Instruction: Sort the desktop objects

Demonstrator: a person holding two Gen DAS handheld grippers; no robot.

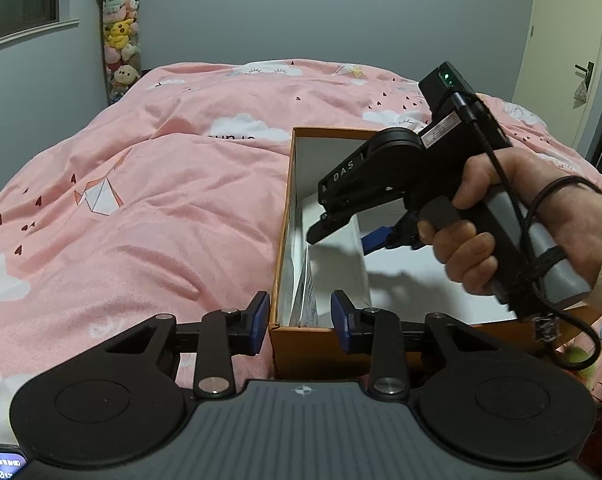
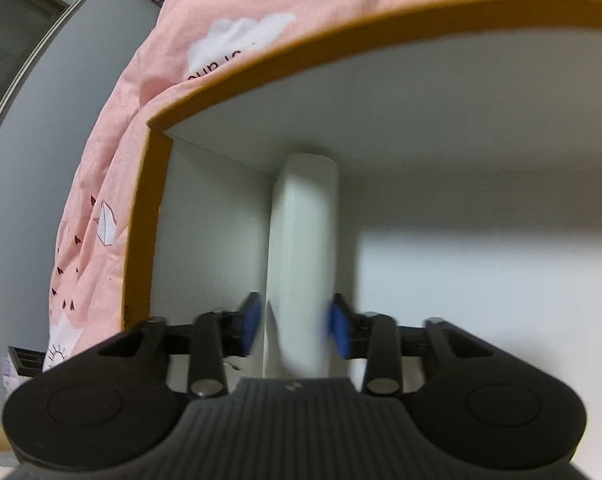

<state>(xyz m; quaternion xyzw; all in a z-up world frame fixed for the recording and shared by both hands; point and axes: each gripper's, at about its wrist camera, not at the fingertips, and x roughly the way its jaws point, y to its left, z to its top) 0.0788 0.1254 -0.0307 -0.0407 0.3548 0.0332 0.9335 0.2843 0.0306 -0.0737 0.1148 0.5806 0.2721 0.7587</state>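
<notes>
Orange box (image 1: 285, 216) sits on the bed (image 1: 141, 200), its near left corner between our left tongs (image 1: 300, 322). The blue pads straddle the corner wall with a gap on both sides; left tongs half open, gripping nothing that we can see.

Right tongs (image 2: 293, 322) are down inside the box, held by our right hand (image 1: 513, 236). A white slab-like object (image 2: 303, 240) stands on edge on the box floor, leaning close to the left inner wall. Its long axis runs straight away from the right tongs toward the far wall, and its near end lies between the two blue pads. The pads stand clear of its faces, a sliver of gap each side, though motion blur there makes contact hard to rule out. We read it as let go, tongs partly open.

Right hand is plainly the nearer one to the object. Papers (image 1: 307, 292) stand beside it against the left wall.
</notes>
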